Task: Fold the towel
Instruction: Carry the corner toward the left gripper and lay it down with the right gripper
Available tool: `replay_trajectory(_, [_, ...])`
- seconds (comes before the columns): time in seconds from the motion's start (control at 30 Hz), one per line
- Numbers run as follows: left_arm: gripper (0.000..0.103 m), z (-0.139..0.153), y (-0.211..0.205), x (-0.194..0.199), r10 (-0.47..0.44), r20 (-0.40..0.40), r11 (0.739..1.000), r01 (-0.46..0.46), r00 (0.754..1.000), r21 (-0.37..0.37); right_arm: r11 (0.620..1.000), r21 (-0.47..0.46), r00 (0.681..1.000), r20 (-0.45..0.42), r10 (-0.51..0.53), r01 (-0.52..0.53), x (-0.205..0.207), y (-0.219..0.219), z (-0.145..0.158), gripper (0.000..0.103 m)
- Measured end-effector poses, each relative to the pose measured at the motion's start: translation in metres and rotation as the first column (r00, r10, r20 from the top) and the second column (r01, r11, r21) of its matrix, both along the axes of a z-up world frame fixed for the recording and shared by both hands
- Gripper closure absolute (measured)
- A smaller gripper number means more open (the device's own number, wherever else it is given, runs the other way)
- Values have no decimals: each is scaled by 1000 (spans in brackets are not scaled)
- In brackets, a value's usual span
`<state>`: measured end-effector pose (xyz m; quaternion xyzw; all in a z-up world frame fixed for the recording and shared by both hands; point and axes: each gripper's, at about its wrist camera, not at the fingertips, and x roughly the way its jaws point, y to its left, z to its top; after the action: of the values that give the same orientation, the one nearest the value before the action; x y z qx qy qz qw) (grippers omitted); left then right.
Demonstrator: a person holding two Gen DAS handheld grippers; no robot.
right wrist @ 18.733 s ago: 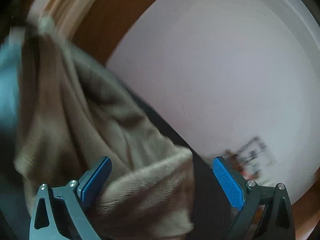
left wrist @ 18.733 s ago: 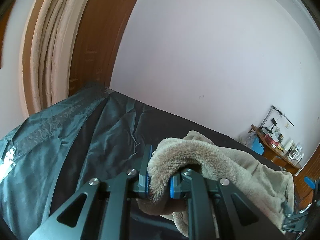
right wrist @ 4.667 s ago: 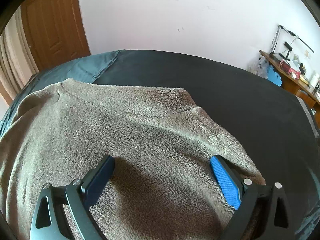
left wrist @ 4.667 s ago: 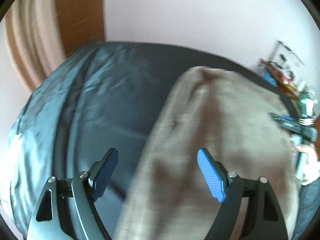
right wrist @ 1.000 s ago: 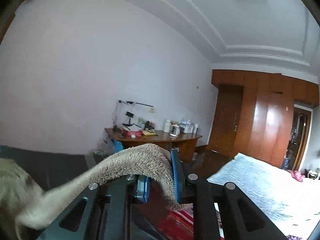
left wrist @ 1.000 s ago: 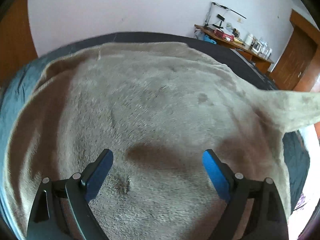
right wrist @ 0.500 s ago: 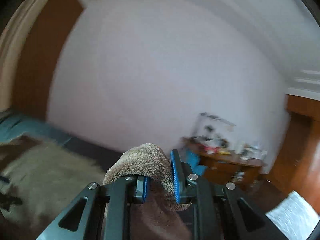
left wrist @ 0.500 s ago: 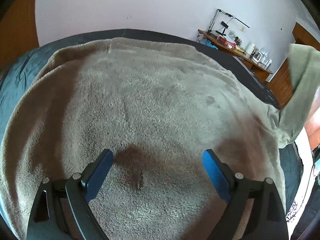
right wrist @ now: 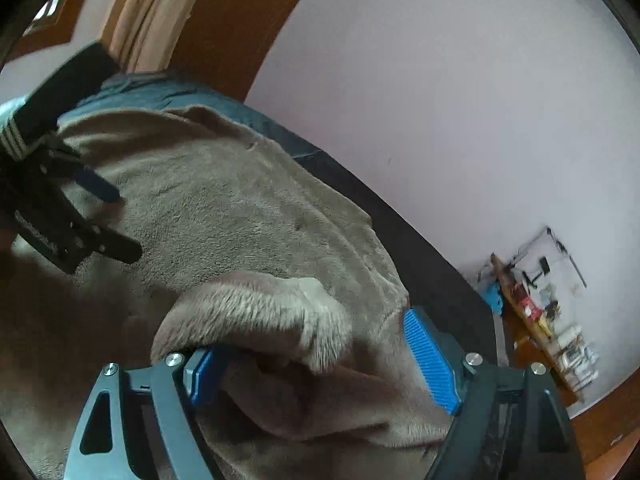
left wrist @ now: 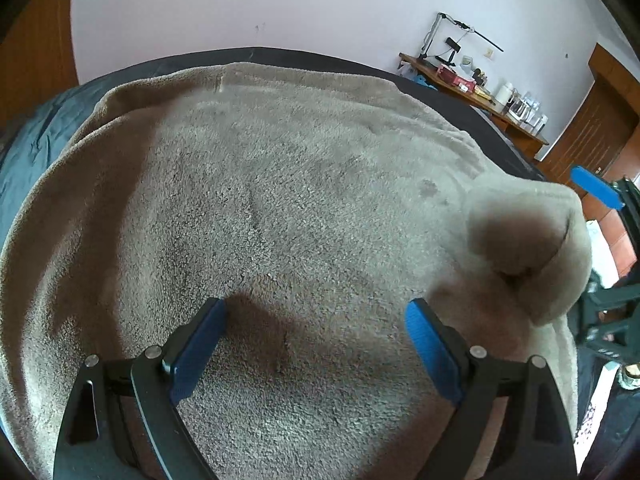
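Note:
A grey-beige fleece towel (left wrist: 280,184) lies spread on a dark bedcover (left wrist: 44,136). My left gripper (left wrist: 316,320) hovers low over its near part, open, with nothing between the pads. The towel's right corner (left wrist: 520,236) is turned back over the spread cloth. In the right wrist view my right gripper (right wrist: 316,364) stands over that corner (right wrist: 272,312) with its jaws opening. The cloth lies loosely between them, draped on the left pad (right wrist: 204,376); the right pad is clear of it. One of its blue pads (left wrist: 596,190) shows at the left wrist view's right edge.
A wooden desk (left wrist: 472,84) crowded with small items stands by the pale wall past the bed's far corner. Beside it is a brown door (left wrist: 600,136). A curtain (right wrist: 152,12) and wood panelling rise behind the bed's other end. My left gripper's body (right wrist: 52,216) crosses the right wrist view.
My right gripper swung down and across with the towel corner, laid it over the spread towel, and its jaws went from shut on the corner to wide apart. The left gripper kept still.

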<state>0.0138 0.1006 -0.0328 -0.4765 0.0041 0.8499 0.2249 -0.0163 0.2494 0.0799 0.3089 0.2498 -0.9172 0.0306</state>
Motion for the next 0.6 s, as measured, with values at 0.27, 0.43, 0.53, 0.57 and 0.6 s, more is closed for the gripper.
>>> replay_trajectory(0.27, [10, -1, 1, 1, 3, -12, 1000, -3, 1000, -13, 953, -300, 999, -3, -50, 47, 14, 30, 17, 19])
replay_trajectory(0.43, [10, -1, 0, 1, 3, -12, 1000, -3, 1000, -7, 919, -355, 986, 67, -155, 169, -6, 38, 9, 19])
replay_trajectory(0.53, [10, -1, -1, 0, 5, -7, 1000, -5, 1000, 4, 928, -312, 978, 97, -183, 204, -18, 31, 4, 19])
replay_trajectory(0.57, [10, -1, -2, 0, 5, -7, 1000, -5, 1000, 5, 939, -273, 976, 103, -190, 211, -23, 25, 2, 19])
replay_trajectory(0.6, [10, -1, -2, 0, 5, -7, 1000, -5, 1000, 5, 949, -233, 976, 106, -192, 212, -27, 19, 0, 19])
